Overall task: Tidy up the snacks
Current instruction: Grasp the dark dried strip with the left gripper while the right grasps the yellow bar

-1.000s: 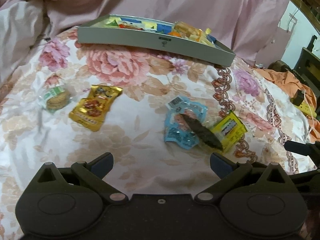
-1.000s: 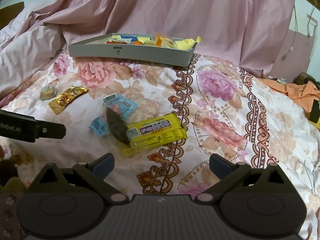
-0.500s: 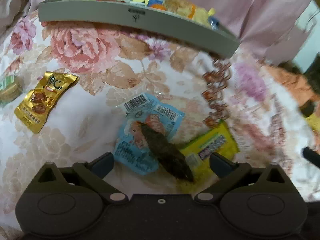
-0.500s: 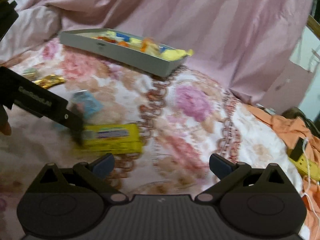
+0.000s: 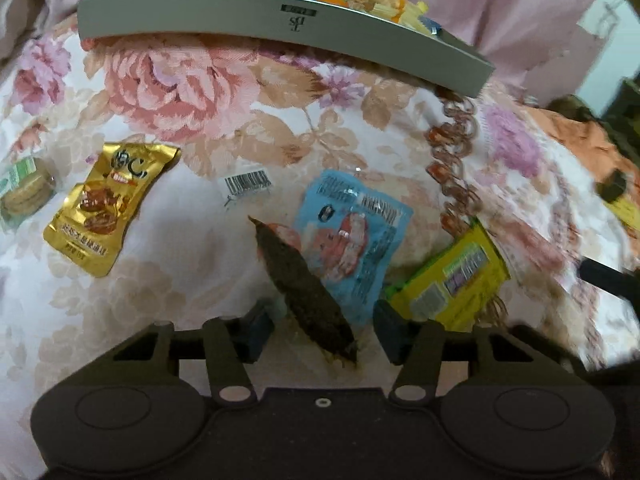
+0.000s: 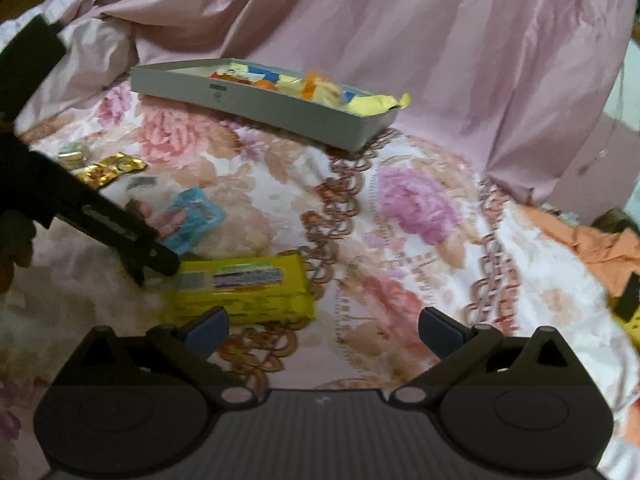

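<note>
Between the left gripper's (image 5: pixel 324 330) jaws, which have just been narrowing yet are not visibly pinching, a brown snack (image 5: pixel 306 290) is lying on the bed; pickup appears imminent. Right gripper (image 6: pixel 322 330) is hanging wide, empty. Farther back, the tray (image 5: pixel 256 20) is waiting.

A flowered bedspread (image 6: pixel 404 208) covers the bed ahead of and beneath the fingers. A pink sheet (image 6: pixel 400 40) drapes behind it, far beyond the fingers. Rumpled orange cloth (image 6: pixel 604 244) lies well off to their right.
</note>
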Demonstrator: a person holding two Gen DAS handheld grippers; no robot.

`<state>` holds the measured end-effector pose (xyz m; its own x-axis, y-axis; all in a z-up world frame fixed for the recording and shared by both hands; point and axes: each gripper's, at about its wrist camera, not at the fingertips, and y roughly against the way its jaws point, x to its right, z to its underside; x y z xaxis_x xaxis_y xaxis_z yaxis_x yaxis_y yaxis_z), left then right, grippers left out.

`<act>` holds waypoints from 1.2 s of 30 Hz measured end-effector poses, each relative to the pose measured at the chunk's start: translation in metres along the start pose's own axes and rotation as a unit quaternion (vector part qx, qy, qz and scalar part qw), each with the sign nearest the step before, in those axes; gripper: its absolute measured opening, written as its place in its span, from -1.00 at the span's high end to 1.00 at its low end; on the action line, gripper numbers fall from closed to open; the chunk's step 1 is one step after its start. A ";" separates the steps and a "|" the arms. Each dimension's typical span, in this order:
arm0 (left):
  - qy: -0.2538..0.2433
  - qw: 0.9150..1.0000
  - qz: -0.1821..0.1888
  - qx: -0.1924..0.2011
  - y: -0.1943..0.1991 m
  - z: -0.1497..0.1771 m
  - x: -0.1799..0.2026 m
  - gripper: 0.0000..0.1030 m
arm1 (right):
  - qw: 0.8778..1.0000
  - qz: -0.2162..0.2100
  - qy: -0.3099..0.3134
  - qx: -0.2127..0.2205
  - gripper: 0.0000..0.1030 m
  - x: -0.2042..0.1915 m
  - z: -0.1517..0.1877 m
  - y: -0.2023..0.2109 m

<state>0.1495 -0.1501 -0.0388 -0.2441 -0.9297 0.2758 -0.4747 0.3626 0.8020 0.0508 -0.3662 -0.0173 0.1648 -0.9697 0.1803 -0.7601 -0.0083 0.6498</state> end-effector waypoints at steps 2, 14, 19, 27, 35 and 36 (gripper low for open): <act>-0.015 1.000 0.013 -0.004 0.004 0.006 -0.010 -0.07 | 1.000 -0.020 -0.019 -0.001 -0.99 0.001 0.000 -0.006; 0.001 1.000 -0.004 0.007 0.007 0.007 -0.026 -0.45 | 0.986 -0.137 -0.088 0.032 -0.99 0.013 -0.017 -0.058; 0.004 0.999 -0.049 0.002 0.000 0.003 -0.025 -0.18 | 0.977 -0.201 -0.072 -0.001 -0.98 0.015 -0.023 -0.087; -0.013 0.999 -0.050 -0.012 0.016 0.011 -0.042 0.03 | 0.952 -0.296 -0.017 -0.082 -0.97 0.009 -0.021 -0.066; -0.054 0.997 -0.049 -0.017 0.015 0.011 -0.040 -0.12 | 0.965 -0.248 0.079 -0.025 -0.97 -0.017 -0.018 -0.041; -0.063 0.996 -0.053 -0.016 0.012 0.010 -0.038 -0.14 | 0.965 -0.250 0.082 -0.018 -0.97 -0.019 -0.019 -0.045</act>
<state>0.1445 -0.1100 -0.0449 -0.2996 -0.9462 0.1219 -0.4762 0.2591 0.8403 0.0933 -0.3427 -0.0359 0.6053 -0.7944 -0.0496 -0.5377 -0.4541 0.7104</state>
